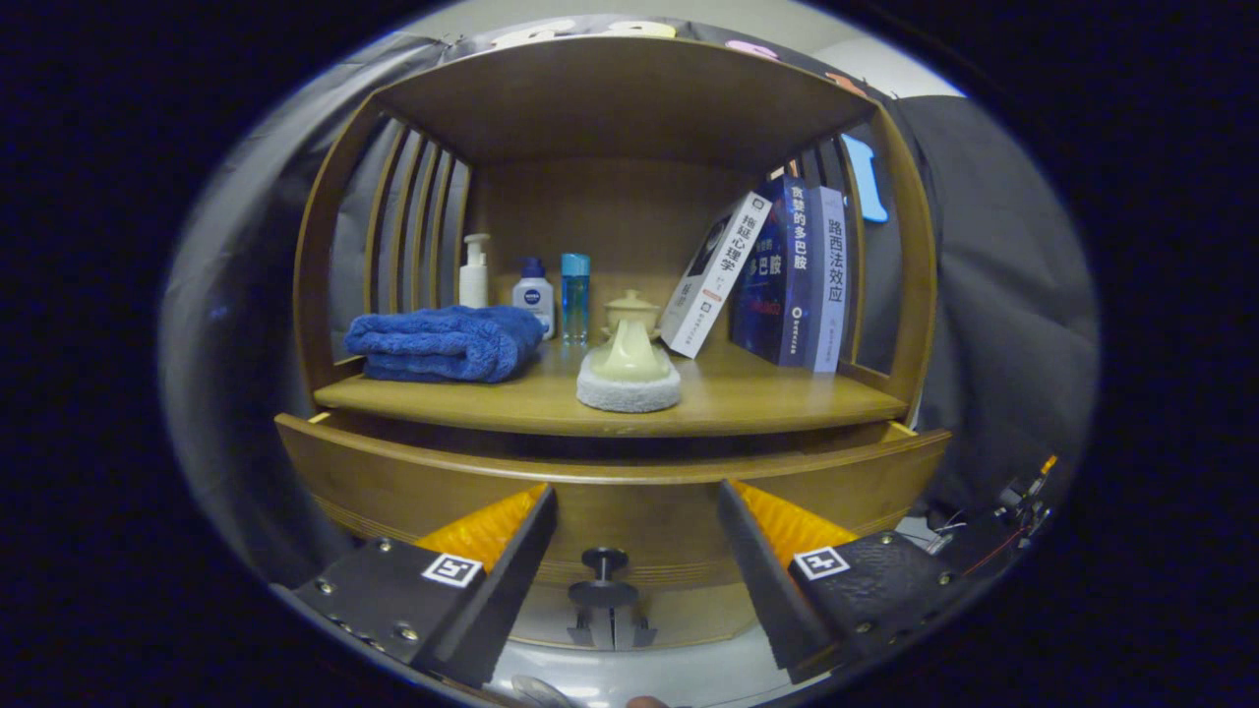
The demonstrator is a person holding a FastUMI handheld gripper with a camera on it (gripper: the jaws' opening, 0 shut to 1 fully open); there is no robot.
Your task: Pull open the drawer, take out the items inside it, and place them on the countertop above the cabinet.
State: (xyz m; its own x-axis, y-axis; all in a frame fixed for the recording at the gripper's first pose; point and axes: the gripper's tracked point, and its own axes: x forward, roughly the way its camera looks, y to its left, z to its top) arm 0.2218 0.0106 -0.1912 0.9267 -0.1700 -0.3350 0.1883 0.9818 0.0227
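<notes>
The wooden drawer front curves across just ahead of me, standing a little out from the cabinet, with a dark gap behind its top edge. Its inside is hidden from here. A small dark knob sticks out of the drawer front, low between my two fingers. My gripper is open, one finger on each side of the knob and neither touching it. Above the drawer lies the wooden countertop.
The countertop holds a folded blue towel, a cream lidded pot on a white pad, three small bottles at the back, and leaning books. A wooden roof and slatted sides enclose it. Cables lie beside the cabinet.
</notes>
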